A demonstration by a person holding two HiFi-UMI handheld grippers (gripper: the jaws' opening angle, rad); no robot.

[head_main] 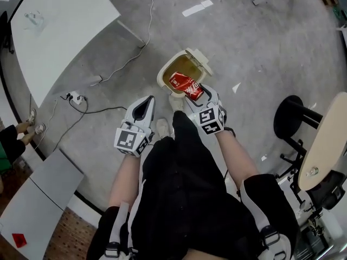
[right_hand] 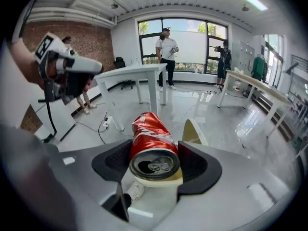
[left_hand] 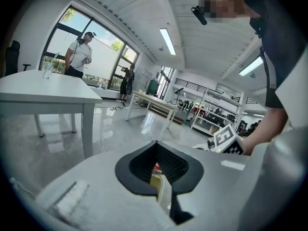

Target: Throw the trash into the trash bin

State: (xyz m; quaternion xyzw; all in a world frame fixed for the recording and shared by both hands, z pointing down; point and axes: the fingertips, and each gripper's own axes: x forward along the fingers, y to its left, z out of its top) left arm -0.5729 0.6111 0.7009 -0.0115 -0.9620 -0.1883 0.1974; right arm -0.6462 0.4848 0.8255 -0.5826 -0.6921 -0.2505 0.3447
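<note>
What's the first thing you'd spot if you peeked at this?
The bright red can jumps out. It is squeezed between the jaws of the right gripper, right over the open bin on the grey floor. Beside it, the left gripper is shut and holds nothing.

Head camera sits high, staring steeply down at the floor, the left claw (head_main: pixel 145 104), the right claw (head_main: pixel 196 91) and the trash bin (head_main: pixel 162 76). The left gripper view rides low, facing almost level across the room. The right gripper view tips downward, very near the can (head_main: pixel 186 85). Each claw's camera catches the other claw; head and right views share can and bin.
</note>
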